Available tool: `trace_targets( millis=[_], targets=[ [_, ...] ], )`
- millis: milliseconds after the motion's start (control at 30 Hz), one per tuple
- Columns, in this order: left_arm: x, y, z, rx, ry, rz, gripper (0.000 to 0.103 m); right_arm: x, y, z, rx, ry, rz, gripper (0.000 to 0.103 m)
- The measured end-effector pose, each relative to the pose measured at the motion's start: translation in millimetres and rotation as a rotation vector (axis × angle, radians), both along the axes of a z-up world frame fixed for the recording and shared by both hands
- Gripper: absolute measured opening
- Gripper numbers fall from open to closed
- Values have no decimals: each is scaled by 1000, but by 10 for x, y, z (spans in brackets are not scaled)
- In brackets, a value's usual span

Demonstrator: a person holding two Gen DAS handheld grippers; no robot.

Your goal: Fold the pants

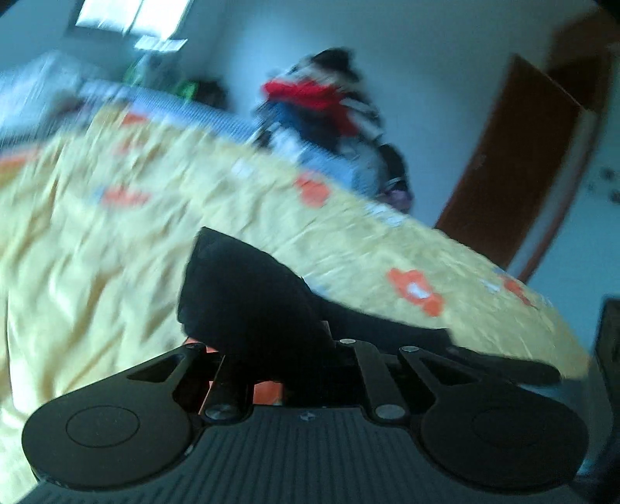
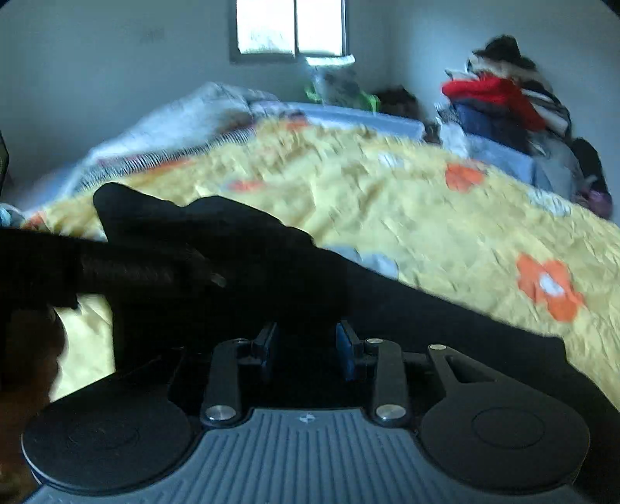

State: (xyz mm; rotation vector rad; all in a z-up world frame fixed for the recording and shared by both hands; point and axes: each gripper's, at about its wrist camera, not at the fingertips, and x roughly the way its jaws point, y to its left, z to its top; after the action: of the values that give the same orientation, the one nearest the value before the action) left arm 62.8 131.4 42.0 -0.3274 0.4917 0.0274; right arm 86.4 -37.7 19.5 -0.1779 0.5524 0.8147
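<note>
Black pants [image 2: 217,248] lie on the yellow flowered bedspread [image 2: 426,217], one edge bunched and raised. Left gripper [image 1: 267,345] is closed on the cloth; right gripper [image 2: 306,341] is closed on it too. Step judged: edge taken up for a fold. Next move calls for both grips carried across together, cloth kept taut.

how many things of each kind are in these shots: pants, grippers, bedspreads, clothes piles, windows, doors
black pants: 1
grippers: 2, left gripper and right gripper, both shut on the pants
yellow flowered bedspread: 1
clothes pile: 1
window: 1
brown door: 1
total: 7
</note>
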Motion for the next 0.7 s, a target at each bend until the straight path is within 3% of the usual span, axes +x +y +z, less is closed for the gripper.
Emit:
trace_targets(
  millis=[100,267,367,700],
  targets=[
    [-114,-298,204,62,-65,-54,13,-55,-217,161,80,-37,-32,33],
    [-164,-910,407,113,-134,-168,13,-70,-876,344,253,5,-110,33],
    [-155,-1319,441,138,-147,-243,13,-144,-1301,356,306,12,-167,33],
    [31,-2560,171,180,-107,-470,15,-309,-2620,23,400,99,-382,33]
  ],
)
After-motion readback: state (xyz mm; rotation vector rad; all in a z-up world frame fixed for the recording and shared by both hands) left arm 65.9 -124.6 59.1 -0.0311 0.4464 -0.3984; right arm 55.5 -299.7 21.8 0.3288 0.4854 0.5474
